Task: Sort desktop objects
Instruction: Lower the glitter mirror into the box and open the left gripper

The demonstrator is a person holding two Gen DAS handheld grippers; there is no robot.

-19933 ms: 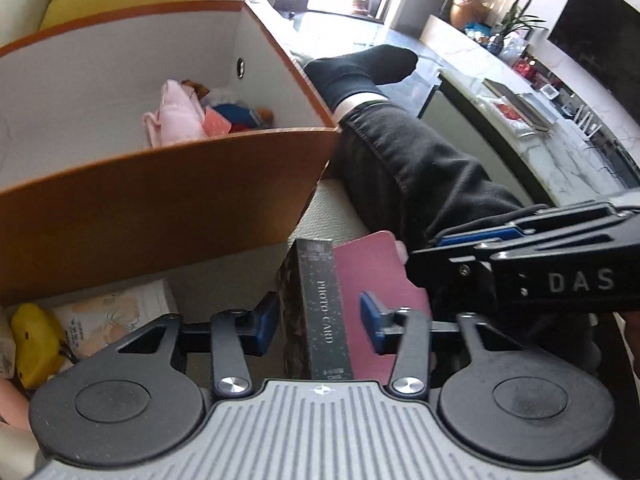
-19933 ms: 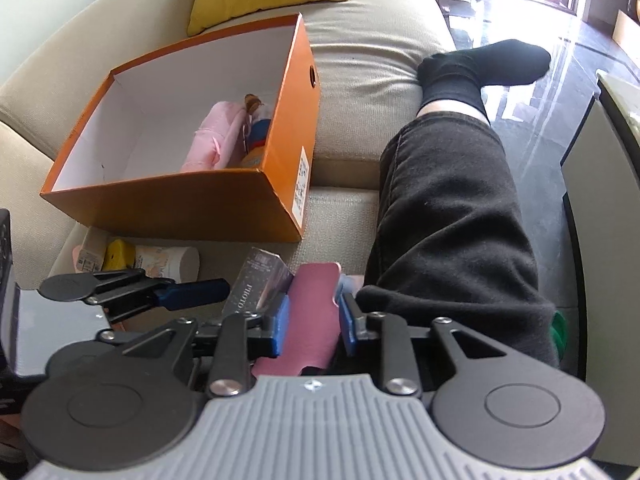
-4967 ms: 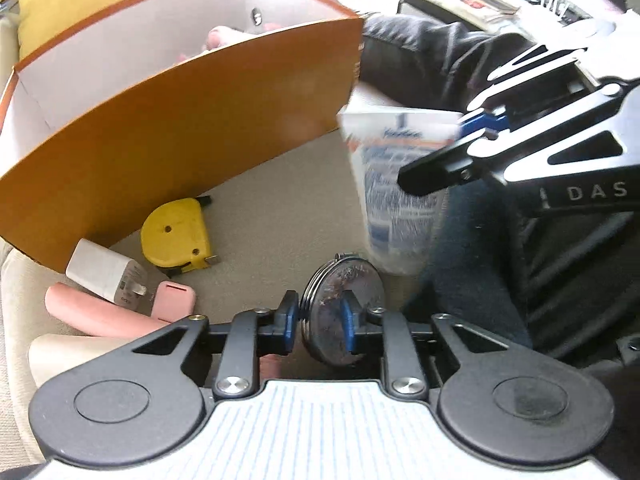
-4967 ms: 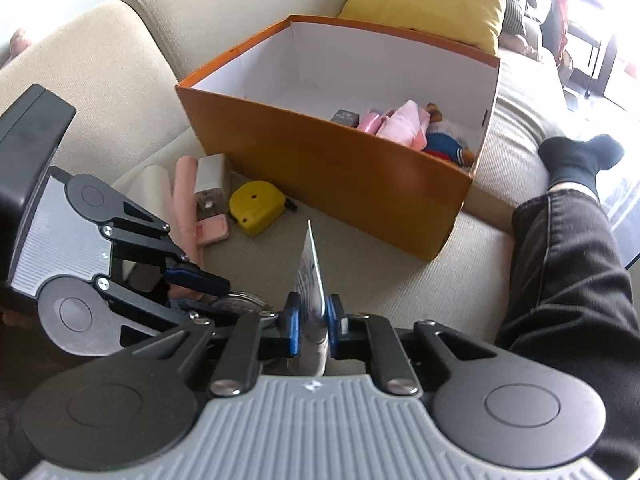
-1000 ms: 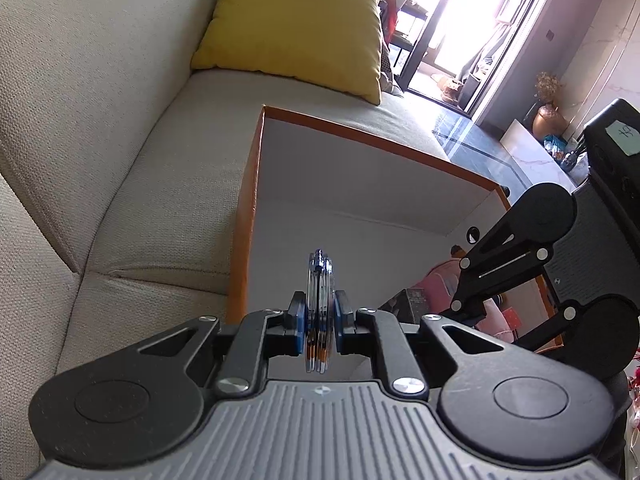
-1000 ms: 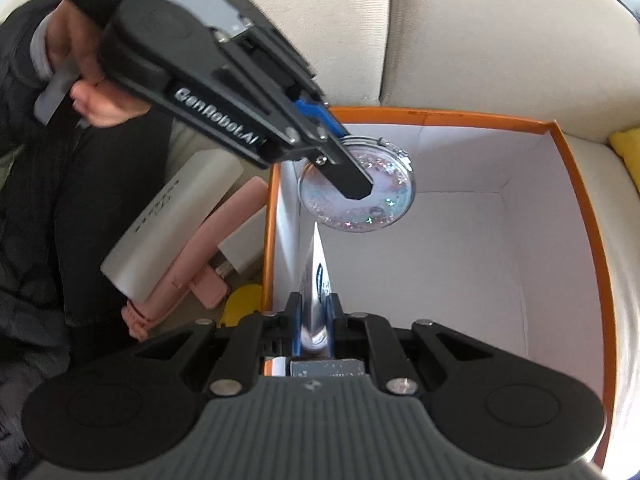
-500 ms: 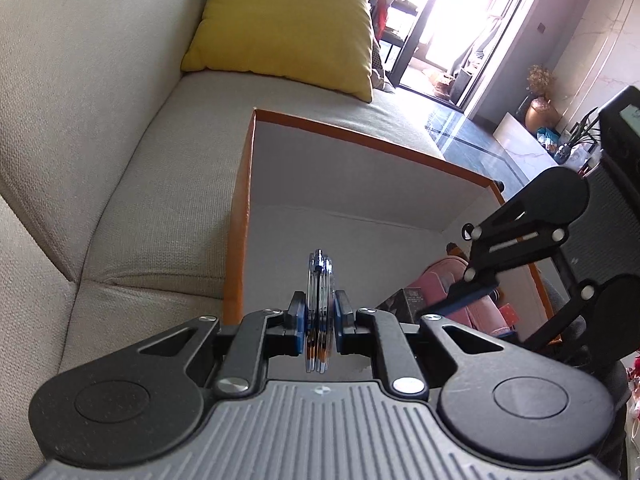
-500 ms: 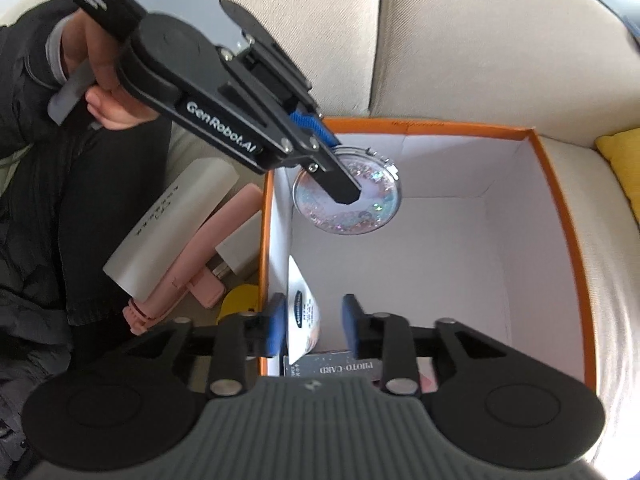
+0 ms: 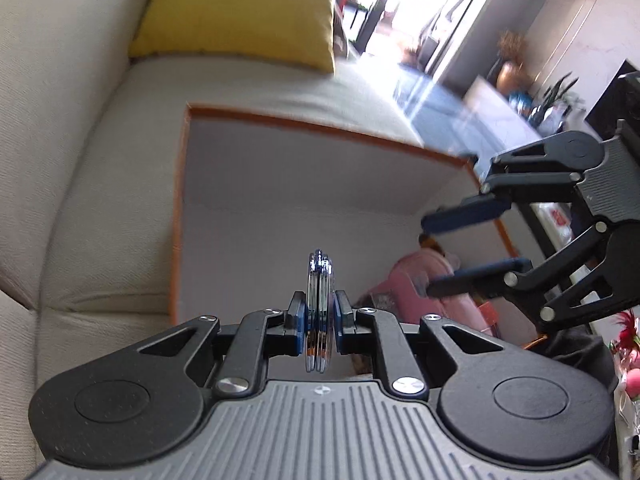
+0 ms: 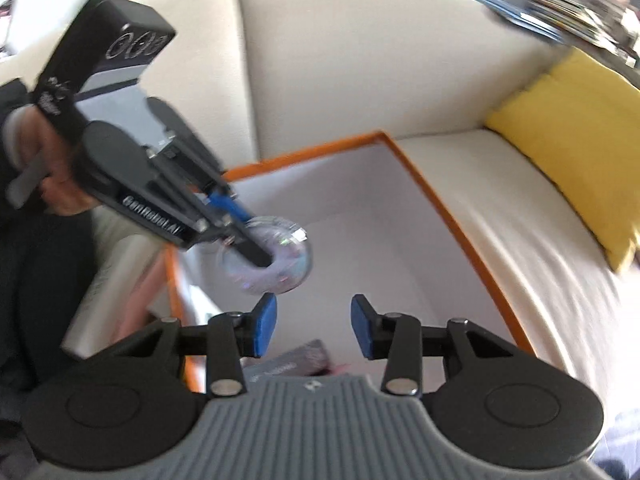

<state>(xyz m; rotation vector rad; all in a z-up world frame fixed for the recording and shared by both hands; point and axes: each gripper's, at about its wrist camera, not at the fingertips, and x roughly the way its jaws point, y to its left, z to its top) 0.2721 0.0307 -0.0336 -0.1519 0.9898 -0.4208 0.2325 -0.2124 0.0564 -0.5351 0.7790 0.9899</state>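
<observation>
White lettering reading "GenRobot.AI" runs along the black side of the left gripper (image 10: 256,258), which is clamped tight on a round clear glittery disc case (image 10: 266,258) held on edge above the open orange cardboard box with white inside walls (image 10: 440,216). The right wrist view shows the case's flat sparkling face and the person's hand (image 10: 48,184) on the handle; the left wrist view shows only its thin layered rim (image 9: 319,312) squeezed between the 2 blue pads (image 9: 295,322). The right gripper (image 10: 313,326) hangs over the box's near end, its jaws having just been opening and now standing well apart with nothing between them. Below it lies a dark flat card packet (image 10: 296,360), its print too blurred to read. Only the left wrist view shows the pink soft item (image 9: 424,284) lying in the box's right-hand end, close under the right gripper's fingers (image 9: 476,274). The box sits on a cream fabric sofa (image 10: 360,80), with much of its white floor bare beneath the case. A yellow cushion (image 9: 240,12) rests well beyond the far rim.
</observation>
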